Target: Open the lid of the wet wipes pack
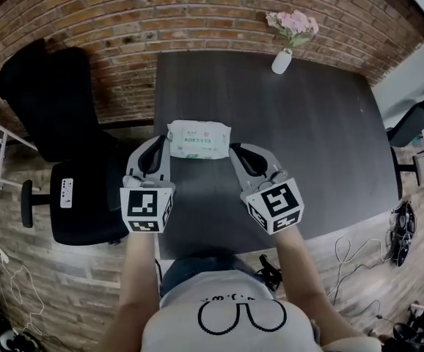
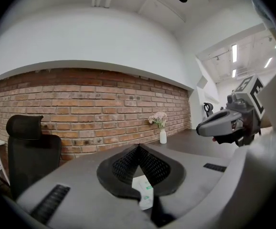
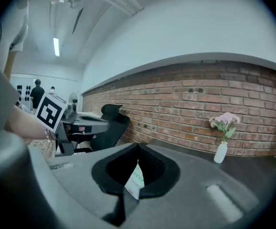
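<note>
A white wet wipes pack [image 1: 199, 138] with green print lies flat, its lid down, on the dark table [image 1: 315, 130] near the front-left part. My left gripper [image 1: 161, 144] hovers just left of the pack, jaws shut and empty. On the pack's right side my right gripper [image 1: 236, 151] is also shut with nothing held. Through the notch under the closed tips of the left gripper [image 2: 139, 147], the pack [image 2: 145, 192] shows just ahead. In the right gripper view the pack [image 3: 135, 180] likewise sits past the closed tips of the right gripper [image 3: 138, 147]. Neither gripper touches it.
A white vase with pink flowers [image 1: 282, 59] stands at the table's far edge by the brick wall. A black office chair [image 1: 58, 116] is left of the table, another chair [image 1: 419, 116] at right. Cables [image 1: 399, 233] lie on the floor.
</note>
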`<state>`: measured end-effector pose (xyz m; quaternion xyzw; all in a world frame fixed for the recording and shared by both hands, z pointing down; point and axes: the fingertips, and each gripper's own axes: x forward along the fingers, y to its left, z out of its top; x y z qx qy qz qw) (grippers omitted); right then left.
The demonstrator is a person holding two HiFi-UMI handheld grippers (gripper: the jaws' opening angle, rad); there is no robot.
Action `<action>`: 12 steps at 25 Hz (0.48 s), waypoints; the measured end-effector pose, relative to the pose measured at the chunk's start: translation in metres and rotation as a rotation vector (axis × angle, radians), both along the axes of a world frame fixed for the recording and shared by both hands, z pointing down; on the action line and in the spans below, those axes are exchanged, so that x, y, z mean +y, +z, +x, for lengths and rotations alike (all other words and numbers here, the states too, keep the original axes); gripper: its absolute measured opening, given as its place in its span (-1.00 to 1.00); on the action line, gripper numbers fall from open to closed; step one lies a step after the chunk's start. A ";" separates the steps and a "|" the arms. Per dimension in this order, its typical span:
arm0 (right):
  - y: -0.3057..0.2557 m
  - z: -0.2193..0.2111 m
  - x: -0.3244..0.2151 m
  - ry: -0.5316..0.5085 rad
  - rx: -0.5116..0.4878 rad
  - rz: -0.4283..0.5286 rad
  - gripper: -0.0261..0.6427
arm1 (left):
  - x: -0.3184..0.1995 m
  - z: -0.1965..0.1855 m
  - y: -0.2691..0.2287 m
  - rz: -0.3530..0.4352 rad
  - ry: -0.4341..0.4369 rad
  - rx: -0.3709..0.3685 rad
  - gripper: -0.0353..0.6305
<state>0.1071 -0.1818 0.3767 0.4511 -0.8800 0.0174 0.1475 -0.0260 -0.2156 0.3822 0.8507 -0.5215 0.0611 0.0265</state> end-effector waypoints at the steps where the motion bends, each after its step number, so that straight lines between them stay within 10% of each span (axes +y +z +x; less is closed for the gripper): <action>1: 0.005 -0.001 -0.011 -0.006 0.008 -0.011 -0.92 | -0.008 0.000 0.005 -0.010 -0.002 -0.005 -0.90; 12: 0.092 -0.045 -0.065 -0.275 0.185 -0.196 -0.44 | -0.040 0.005 0.054 -0.125 -0.019 -0.012 -0.90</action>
